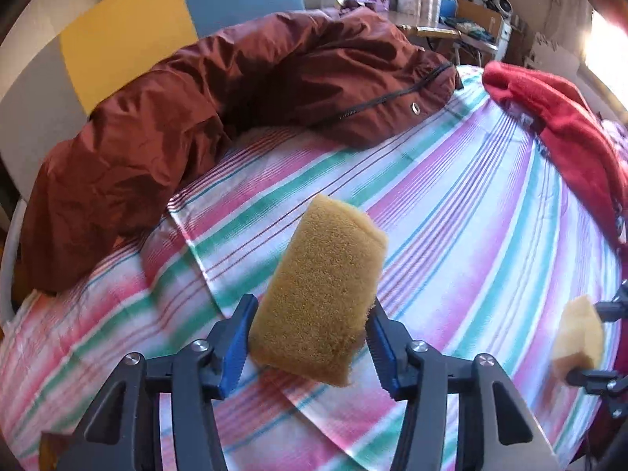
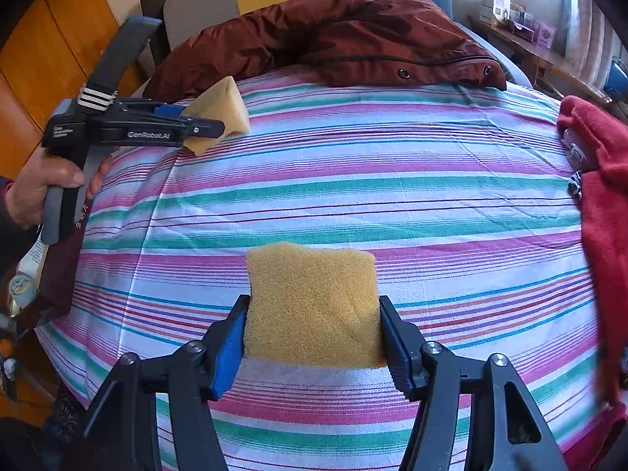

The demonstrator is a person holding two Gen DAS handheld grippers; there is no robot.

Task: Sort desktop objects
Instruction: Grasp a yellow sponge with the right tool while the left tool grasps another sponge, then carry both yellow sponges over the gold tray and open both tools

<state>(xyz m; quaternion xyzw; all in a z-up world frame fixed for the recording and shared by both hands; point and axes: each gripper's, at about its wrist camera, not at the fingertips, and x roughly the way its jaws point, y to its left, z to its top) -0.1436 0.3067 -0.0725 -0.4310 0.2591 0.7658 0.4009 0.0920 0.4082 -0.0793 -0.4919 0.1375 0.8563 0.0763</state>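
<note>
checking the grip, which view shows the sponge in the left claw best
The left wrist view: the sponge fills the centre between the left claw's blue pads. The right wrist view shows it only small and side-on at far left, partly hidden by that claw.

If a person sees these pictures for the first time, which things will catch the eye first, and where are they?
First, the two yellow sponges: the left gripper pinches one sponge and the right gripper pinches the other sponge, both above the striped cloth. Behind them a rust-brown jacket lies crumpled along the far edge, and a red garment is heaped at the right side.
</note>
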